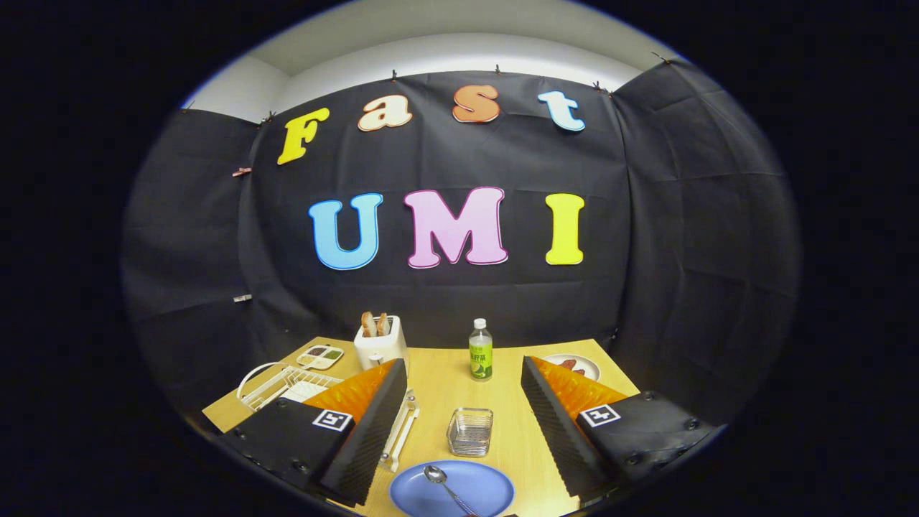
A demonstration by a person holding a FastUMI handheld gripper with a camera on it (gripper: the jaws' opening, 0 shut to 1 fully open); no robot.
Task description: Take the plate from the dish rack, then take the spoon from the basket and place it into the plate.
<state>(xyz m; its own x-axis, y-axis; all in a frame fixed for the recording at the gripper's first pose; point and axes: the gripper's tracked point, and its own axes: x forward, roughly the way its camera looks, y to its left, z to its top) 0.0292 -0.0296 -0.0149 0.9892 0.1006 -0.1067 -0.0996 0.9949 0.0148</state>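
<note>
Blue plate (451,490) lies between our fingers, low and near, with the spoon (445,486) resting in it. Our gripper (455,431) stands spread wide — nothing in its grasp. Just ahead sits the wire basket (470,431); the white dish rack (281,384) lies off beyond our left finger — a green bottle (480,350) further on.

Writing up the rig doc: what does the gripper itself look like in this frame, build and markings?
The gripper has two wedge-shaped fingers with ribbed inner faces, tapering forward. Each sits on a black housing with visible screws and carries a square black-and-white fiducial tag on top. No cables visible. The fingers stand open, apart over the wooden table.
</note>
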